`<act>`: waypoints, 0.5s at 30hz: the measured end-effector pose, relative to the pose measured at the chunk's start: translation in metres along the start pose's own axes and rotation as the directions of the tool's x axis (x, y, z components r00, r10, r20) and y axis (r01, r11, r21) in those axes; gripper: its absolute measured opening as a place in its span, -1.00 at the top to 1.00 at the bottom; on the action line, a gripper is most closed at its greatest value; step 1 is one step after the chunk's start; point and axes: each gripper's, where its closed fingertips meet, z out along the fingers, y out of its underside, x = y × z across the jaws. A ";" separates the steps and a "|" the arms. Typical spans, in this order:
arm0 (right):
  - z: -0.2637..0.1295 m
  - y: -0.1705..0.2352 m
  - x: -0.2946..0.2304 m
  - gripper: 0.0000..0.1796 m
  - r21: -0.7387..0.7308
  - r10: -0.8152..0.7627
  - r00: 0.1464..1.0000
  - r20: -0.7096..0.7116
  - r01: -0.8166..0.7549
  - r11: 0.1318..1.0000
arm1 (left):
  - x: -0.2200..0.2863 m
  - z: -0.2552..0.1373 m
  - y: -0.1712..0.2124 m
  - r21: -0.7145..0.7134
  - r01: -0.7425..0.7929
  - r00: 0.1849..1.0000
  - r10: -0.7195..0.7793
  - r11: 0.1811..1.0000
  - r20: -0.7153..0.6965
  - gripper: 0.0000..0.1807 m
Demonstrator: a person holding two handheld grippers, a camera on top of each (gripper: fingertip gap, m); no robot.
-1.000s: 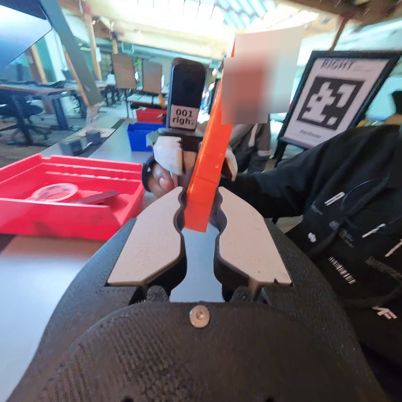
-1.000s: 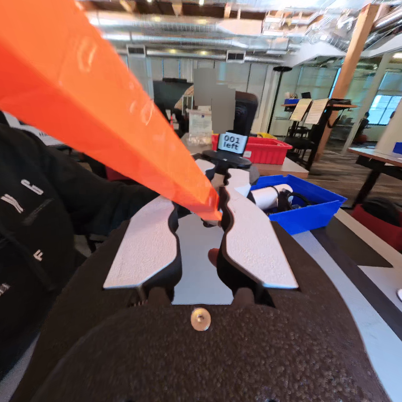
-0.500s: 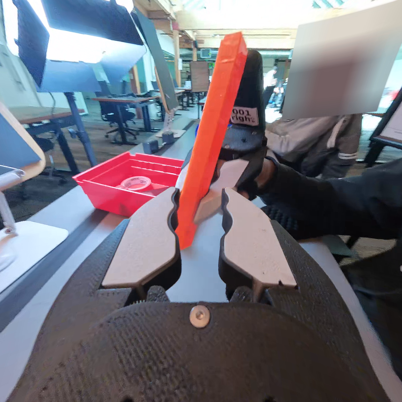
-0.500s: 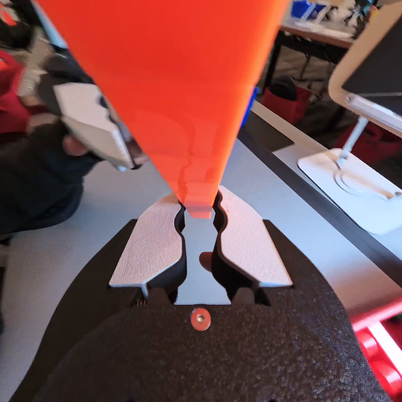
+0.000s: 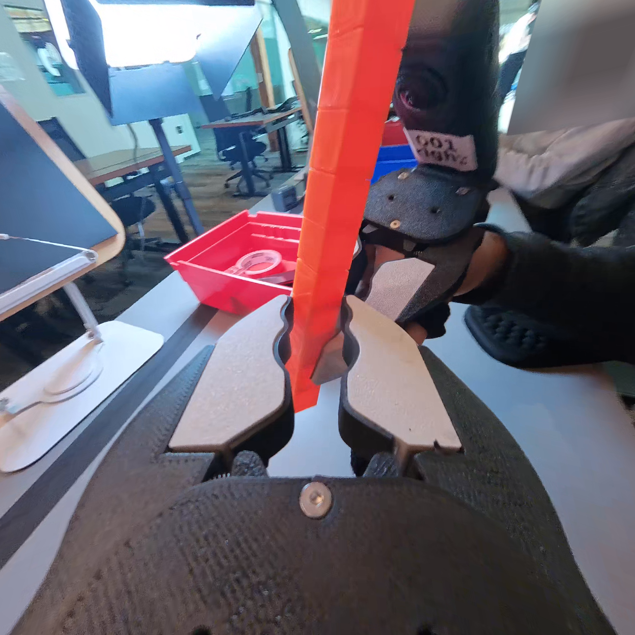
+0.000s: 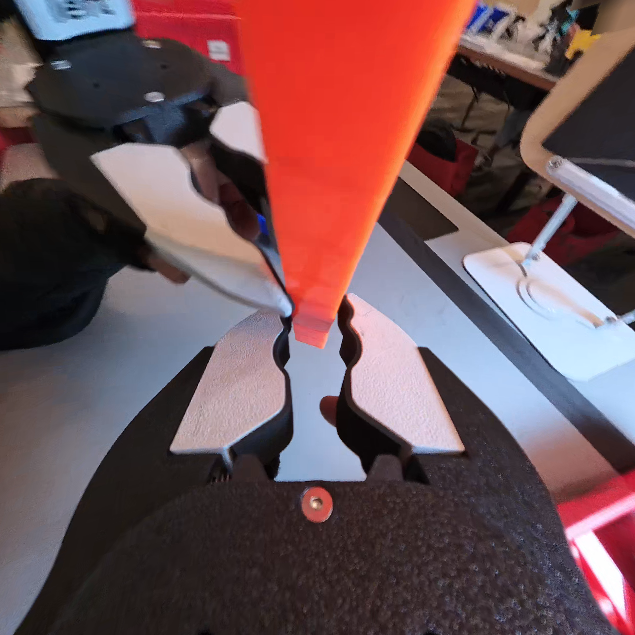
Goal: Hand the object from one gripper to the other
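Observation:
A long orange bar (image 5: 330, 240) stands nearly upright above the grey table (image 5: 515, 429). My left gripper (image 5: 318, 309) has its jaws closed against the bar's lower part. One of the right gripper's fingers (image 5: 395, 288) reaches in beside the bar. In the right wrist view the bar (image 6: 326, 171) fills the upper middle, and its lower end sits between the tips of my right gripper (image 6: 316, 309), which is shut on it. One of the left gripper's fingers (image 6: 192, 213) comes in from the left, with its tip against the bar.
A red tray (image 5: 220, 285) holding a tape roll (image 5: 257, 263) stands at the table's far side. A white stand base (image 5: 68, 378) lies at the left, also visible in the right wrist view (image 6: 549, 309). A person's black sleeve (image 5: 567, 292) is at the right. Left tips to right tips: about 4 centimetres.
My left gripper's jaws, open around the bar half a second ago, have closed on it. The two grippers have drawn closer together. The right gripper has kept its hold.

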 end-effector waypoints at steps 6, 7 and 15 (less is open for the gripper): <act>-0.022 -0.025 -0.032 0.62 0.200 -0.147 0.967 0.209 0.105 0.974 | 0.019 -0.030 -0.028 0.139 0.242 0.921 -0.182 0.960 -0.345 0.73; -0.026 -0.028 -0.034 0.59 0.232 -0.149 0.960 0.239 0.093 0.968 | 0.023 -0.033 -0.029 0.138 0.276 0.894 -0.202 0.951 -0.399 0.73; -0.049 -0.048 -0.050 0.68 0.375 -0.112 0.903 0.415 -0.057 0.925 | 0.049 -0.034 -0.015 0.094 0.361 0.740 -0.223 0.928 -0.634 0.74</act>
